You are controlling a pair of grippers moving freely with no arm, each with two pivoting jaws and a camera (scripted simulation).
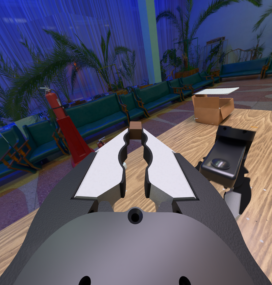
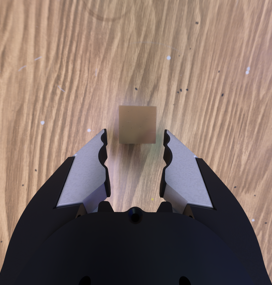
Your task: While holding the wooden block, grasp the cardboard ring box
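My left gripper (image 1: 135, 132) is shut on a small brown wooden block (image 1: 135, 130), pinched between its fingertips and held above the wooden table (image 1: 186, 146). My right gripper (image 2: 135, 135) is open and points straight down at the table (image 2: 194, 77). A small tan cardboard ring box (image 2: 137, 124) sits on the table just ahead of and between its fingertips, with a gap on each side; the fingers do not touch it. The right gripper also shows in the left wrist view (image 1: 227, 162), seen from behind at the right; the ring box is hidden there.
An open brown cardboard carton (image 1: 212, 110) stands at the table's far end, with a flat white sheet (image 1: 217, 91) above it. The table's left edge runs diagonally in the left wrist view. Beyond it are green benches, plants and a red fire extinguisher (image 1: 55, 103).
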